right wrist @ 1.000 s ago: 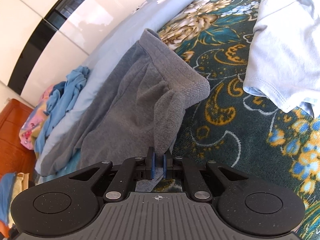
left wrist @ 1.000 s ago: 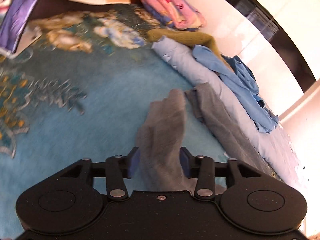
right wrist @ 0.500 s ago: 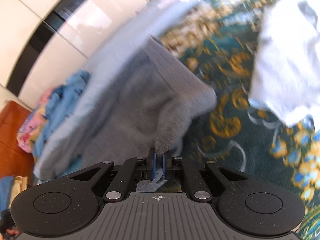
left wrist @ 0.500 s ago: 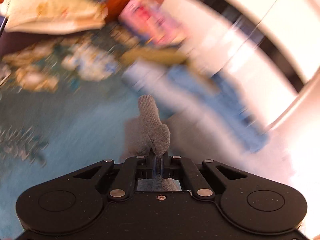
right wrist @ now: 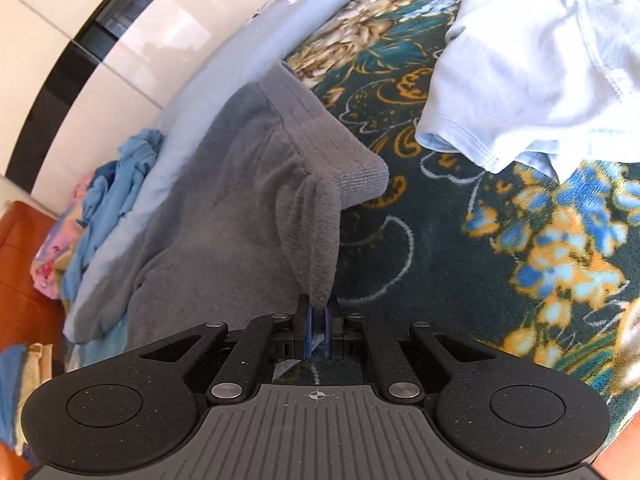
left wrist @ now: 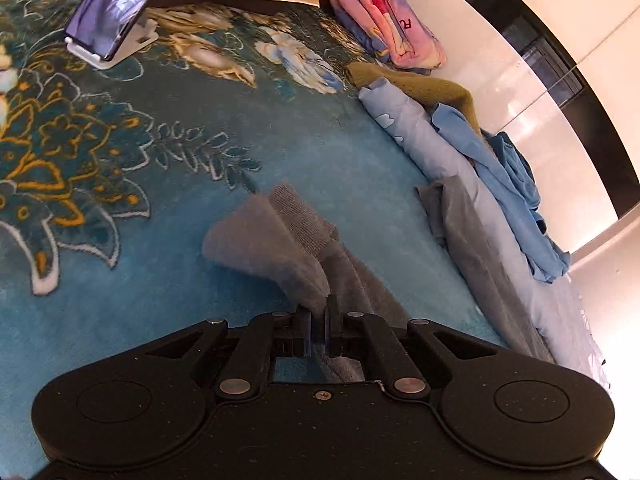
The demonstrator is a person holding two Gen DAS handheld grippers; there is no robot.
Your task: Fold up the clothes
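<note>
A grey fleece garment [right wrist: 224, 200] lies on the teal floral blanket [left wrist: 160, 208] along the bed's edge. My left gripper [left wrist: 319, 312] is shut on one cuffed end of the grey garment [left wrist: 280, 248], which folds over just ahead of the jaws. My right gripper [right wrist: 318, 312] is shut on another edge of it, beside its ribbed waistband [right wrist: 344, 160]. The rest of the garment trails back along the pale blue sheet [left wrist: 452, 168].
A pale blue T-shirt [right wrist: 540, 72] lies crumpled on the blanket to the right. Blue clothes [left wrist: 512, 192], an olive garment [left wrist: 420, 88] and a pink folded bundle [left wrist: 388, 24] sit along the bed edge. A phone on a white stand [left wrist: 116, 8] stands far left.
My left gripper closed on the grey garment's end and swung, lifting the cuff so it folds over. My right gripper stayed shut on the garment and barely moved.
</note>
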